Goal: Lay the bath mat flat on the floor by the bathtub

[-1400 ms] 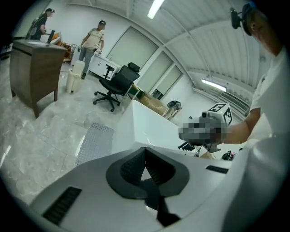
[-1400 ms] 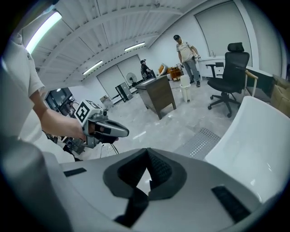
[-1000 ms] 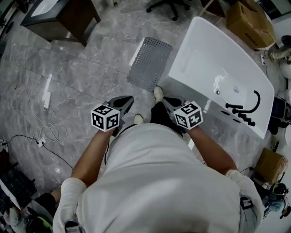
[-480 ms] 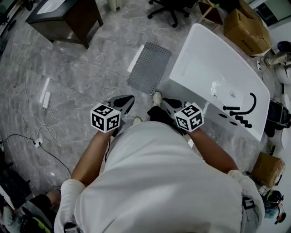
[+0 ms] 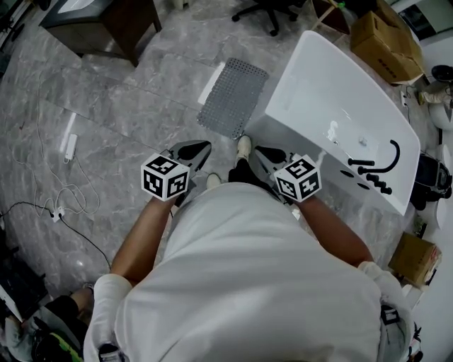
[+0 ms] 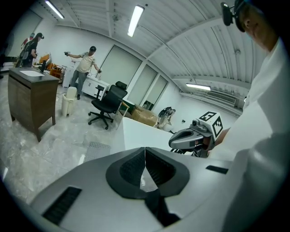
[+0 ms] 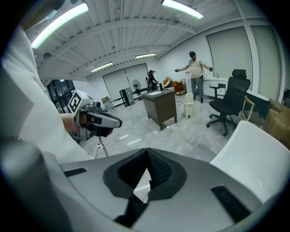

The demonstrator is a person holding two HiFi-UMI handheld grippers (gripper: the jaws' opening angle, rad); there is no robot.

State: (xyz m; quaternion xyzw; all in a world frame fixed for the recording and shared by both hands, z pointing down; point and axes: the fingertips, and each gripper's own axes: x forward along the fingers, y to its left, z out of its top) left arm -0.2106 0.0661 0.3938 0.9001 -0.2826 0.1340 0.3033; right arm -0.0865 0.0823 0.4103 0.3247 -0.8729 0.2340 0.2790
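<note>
Bath mat [image 5: 232, 97]: a grey, perforated rectangle that lay spread on the grey marble floor [image 5: 127, 113], just beside the outer wall of the white bathtub [image 5: 311, 85], with its long side running roughly along the tub. A narrow white strip showed at the mat's left edge. No gripper touched the mat; both were held well short of it, in front of the person's white-shirted torso [image 5: 248, 276]. The mat also showed low on the floor in the left gripper view [image 6: 96, 149] and the right gripper view [image 7: 203, 152].

Left gripper [image 5: 198, 150]: jaws drawn together, the ribbed pads meeting along one line with nothing between them, as its own view confirmed [image 6: 145, 156].

Right gripper [image 5: 263, 155]: jaws likewise pressed together and empty [image 7: 147, 156]. It was held over the floor near the tub's near corner. Each gripper appeared in the other's view, level and side by side.

Two pale shoes [image 5: 244, 146] stood on the floor between the grippers, the forward one close to the mat's near end.

Surroundings: a black tap fitting with a curved hose [image 5: 379, 166] sat on the tub's rim; a dark wooden cabinet [image 5: 99, 21] stood at upper left, a black office chair [image 5: 262, 8] beyond the mat, a cardboard box [image 5: 386, 35] beyond the tub, and a white power strip [image 5: 69, 146] with a loose cable [image 5: 49, 198] lay to the left. Other people [image 6: 86, 63] stood far off across the room.
</note>
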